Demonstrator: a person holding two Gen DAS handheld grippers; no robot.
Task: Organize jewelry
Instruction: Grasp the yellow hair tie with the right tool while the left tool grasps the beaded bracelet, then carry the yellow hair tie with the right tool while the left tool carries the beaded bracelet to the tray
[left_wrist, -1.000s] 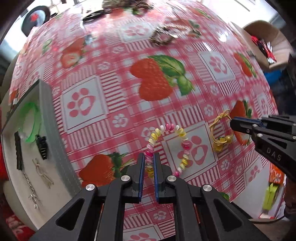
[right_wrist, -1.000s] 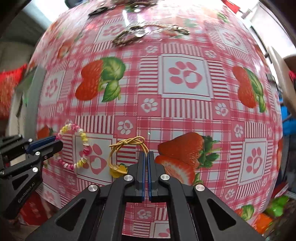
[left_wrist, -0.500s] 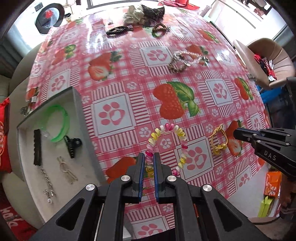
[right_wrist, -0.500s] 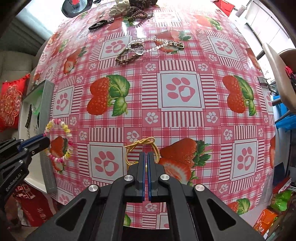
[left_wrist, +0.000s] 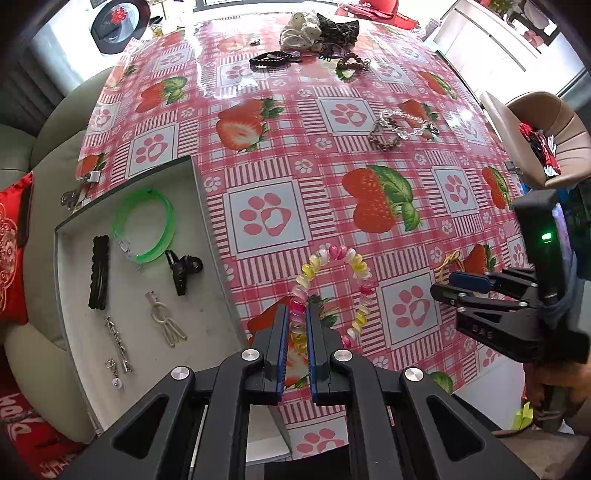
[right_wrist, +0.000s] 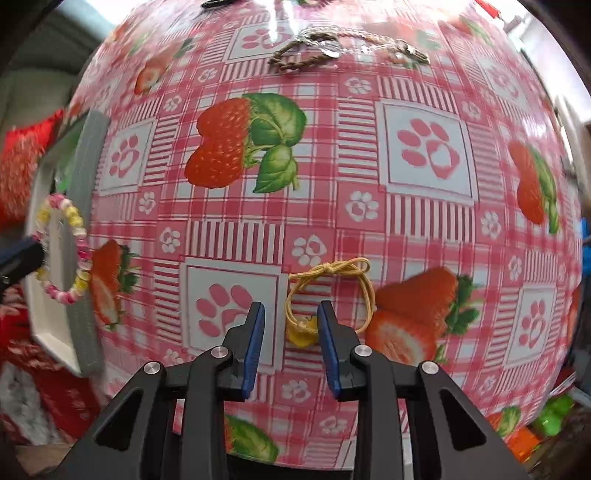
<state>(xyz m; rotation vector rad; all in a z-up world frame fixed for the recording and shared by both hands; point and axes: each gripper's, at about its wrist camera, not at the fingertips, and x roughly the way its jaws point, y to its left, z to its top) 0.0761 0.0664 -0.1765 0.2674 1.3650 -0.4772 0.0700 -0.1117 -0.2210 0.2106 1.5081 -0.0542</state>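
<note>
Since the earlier frame your right claw (right_wrist: 291, 325) has spread open over the yellow cord bracelet (right_wrist: 328, 291) on the desk (right_wrist: 424, 221). Your left claw (left_wrist: 297, 325) grips the beaded bracelet (left_wrist: 334, 291) aloft beside the tray (left_wrist: 207, 236) (light, floppy, beads slippery). Pinch the cord's knot.

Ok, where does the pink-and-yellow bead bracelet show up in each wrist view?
Left wrist view: bead bracelet at lower centre, pinched in the left claw, looping up over the tablecloth.
Right wrist view: same bracelet at the far left edge, in front of the tray.
Shared landmark: the grey-rimmed white tray, left of the bracelet in the left wrist view.
</note>
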